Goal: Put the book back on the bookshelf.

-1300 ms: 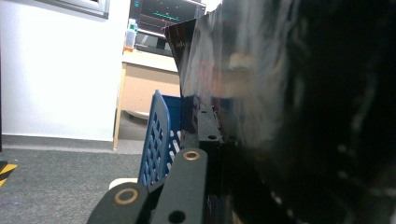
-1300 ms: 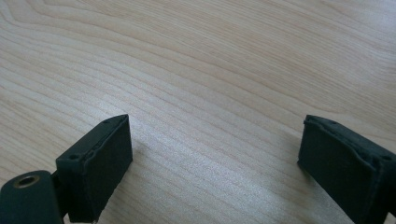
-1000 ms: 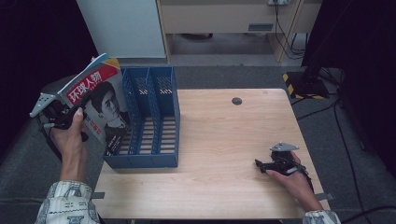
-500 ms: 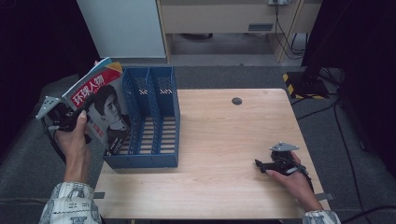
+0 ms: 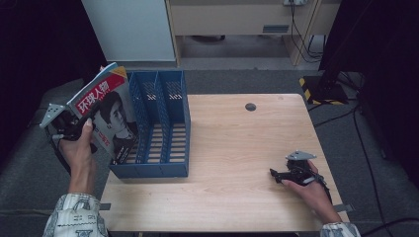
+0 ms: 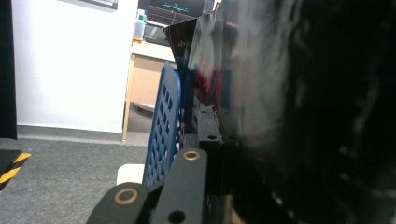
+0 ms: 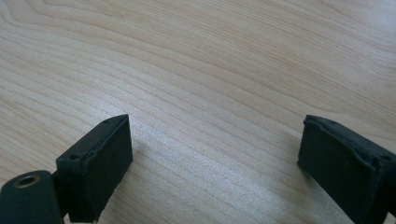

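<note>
Pale wood desk (image 5: 237,163), grey carpet round it. Left tongs (image 5: 63,129) clenched on magazine (image 5: 106,116), held tilted off desk's 9 o'clock edge, touching blue rack (image 5: 163,128). Step: filing it. Next: lift, square w/ a slot, lower in. Glossy cover w/ portrait, red title band. Right tongs (image 5: 284,174) released, resting at 4 o'clock.
</note>
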